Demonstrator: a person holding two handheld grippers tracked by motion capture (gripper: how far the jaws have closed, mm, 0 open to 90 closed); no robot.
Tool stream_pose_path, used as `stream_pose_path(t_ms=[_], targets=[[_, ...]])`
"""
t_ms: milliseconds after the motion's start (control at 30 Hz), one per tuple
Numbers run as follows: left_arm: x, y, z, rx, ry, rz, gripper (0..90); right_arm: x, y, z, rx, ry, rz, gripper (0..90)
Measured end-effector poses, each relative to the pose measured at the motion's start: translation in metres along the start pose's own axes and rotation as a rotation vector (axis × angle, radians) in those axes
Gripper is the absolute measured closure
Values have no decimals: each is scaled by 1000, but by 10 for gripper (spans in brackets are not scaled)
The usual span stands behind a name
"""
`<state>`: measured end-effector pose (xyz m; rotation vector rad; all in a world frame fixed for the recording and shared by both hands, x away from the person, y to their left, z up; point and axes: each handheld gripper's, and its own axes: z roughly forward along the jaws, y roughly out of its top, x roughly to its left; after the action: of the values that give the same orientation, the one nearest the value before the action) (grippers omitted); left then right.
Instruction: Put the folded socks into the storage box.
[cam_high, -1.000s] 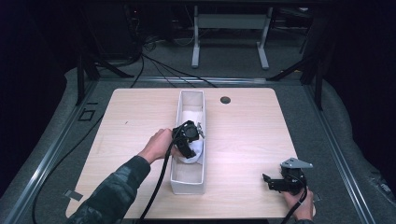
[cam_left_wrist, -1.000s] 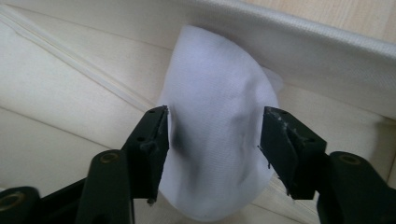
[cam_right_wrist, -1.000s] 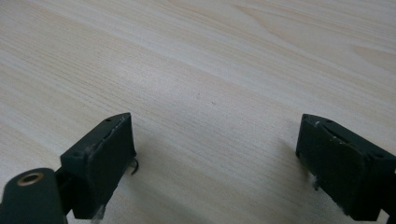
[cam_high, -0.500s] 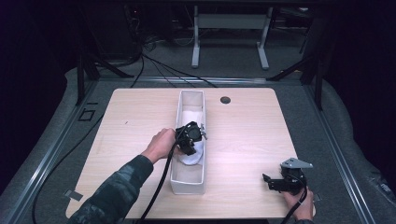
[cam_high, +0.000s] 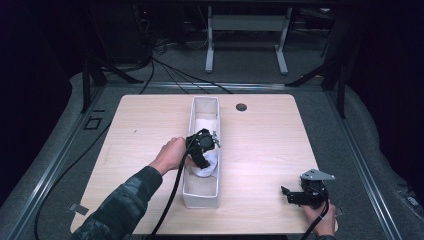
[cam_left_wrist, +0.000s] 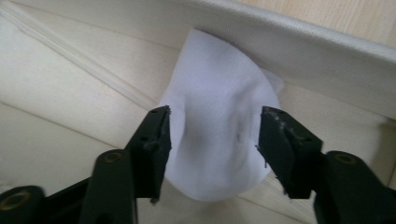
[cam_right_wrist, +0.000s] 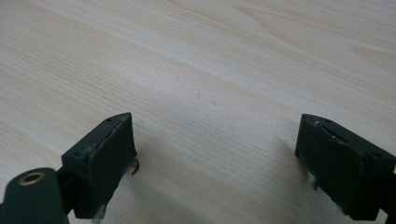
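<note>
A rolled white cloth (cam_left_wrist: 219, 88) lies in a long white fabric bin (cam_high: 201, 202) in the middle of the wooden table. My left gripper (cam_left_wrist: 215, 114) reaches down into the bin (cam_left_wrist: 299, 51). Its jaws have just been opening and now stand apart on either side of the cloth, without squeezing it. From above, the left gripper (cam_high: 202, 150) covers part of the cloth (cam_high: 204, 171). My right gripper (cam_high: 286, 195) rests open near the table's front right corner. Bare wood lies between the right gripper's (cam_right_wrist: 215, 121) jaws.
A second white cloth (cam_high: 205, 125) lies farther back in the bin. A round dark hole (cam_high: 241, 107) sits in the table behind the bin. Bare tabletop (cam_high: 140, 135) spreads on both sides. Cables and desk legs stand on the floor beyond.
Both hands stay where they were. The left gripper remains over the white cloth in the bin. No other visible difference from above.
</note>
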<state>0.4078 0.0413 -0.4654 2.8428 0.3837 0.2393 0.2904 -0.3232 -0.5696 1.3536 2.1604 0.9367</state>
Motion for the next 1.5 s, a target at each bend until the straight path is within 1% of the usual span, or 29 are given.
stream_pose_path(t_ms=[33,67,133,167,200,333,400,467,500,533,567,633,767,800,833,867,933,967,1000,1067,1100,1133,1200,1233,1300,1333,1367,1400,1500], targets=[[0,-1,-3,-7,7,-5,383,0,0,0,0,1,0,114],[1,-3,-11,-32,15,-15,360,0,0,0,-1,2,0,114],[0,-5,-18,-43,23,-24,313,0,0,0,0,2,0,114],[0,-5,-18,-43,23,-24,297,0,0,0,0,2,0,114],[1,-6,-26,-51,31,-29,276,0,0,0,0,1,0,114],[2,-9,-40,-79,49,-38,210,0,0,0,-1,5,0,114],[0,-10,-47,-81,63,-27,185,0,0,0,1,-3,0,115],[-1,-11,-51,-91,66,-28,175,0,0,0,-1,5,0,115],[-1,-12,-55,-98,69,-26,175,0,0,0,-3,-4,1,115],[-2,-13,-60,-101,84,-26,167,-1,0,0,-6,18,1,115],[-2,-15,-64,-112,86,-30,162,1,0,-1,12,-30,-3,115],[-2,-21,-73,-123,96,-38,147,0,0,0,-5,16,0,115],[-2,-29,-84,-138,106,-52,115,0,0,0,1,-4,-1,117],[-1,-35,-92,-146,118,-61,89,0,0,0,-2,2,-1,117],[-1,-35,-92,-146,118,-61,81,0,0,0,-2,2,-1,117],[-1,-41,-99,-154,132,-73,76,0,0,0,-2,4,-1,117],[-1,-45,-102,-159,138,-78,69,0,0,0,-2,2,-1,117],[-1,-53,-108,-163,148,-85,65,0,0,0,-2,1,-1,117],[-1,-53,-108,-163,148,-85,61,0,0,0,-2,1,-1,117],[-1,-65,-116,-173,163,-103,38,0,0,0,-2,2,-1,117],[-1,-65,-116,-173,163,-103,38,0,0,0,-2,2,-1,117],[-1,-75,-120,-185,173,-122,38,0,0,0,-2,2,-1,117],[0,-84,-123,-185,178,-135,38,0,0,0,-1,2,-1,117],[0,-89,-124,-197,180,-151,38,0,0,0,-2,2,-1,117],[0,-99,-125,-198,185,-168,34,0,0,0,-1,2,0,117],[0,-99,-125,-198,185,-168,26,0,0,0,-1,2,0,117],[0,-109,-125,-204,192,-188,23,0,0,0,-2,2,0,117],[0,-109,-125,-204,192,-188,22,0,0,0,-2,2,0,117],[-1,-129,-125,-213,194,-226,17,0,0,0,-1,2,0,117]])
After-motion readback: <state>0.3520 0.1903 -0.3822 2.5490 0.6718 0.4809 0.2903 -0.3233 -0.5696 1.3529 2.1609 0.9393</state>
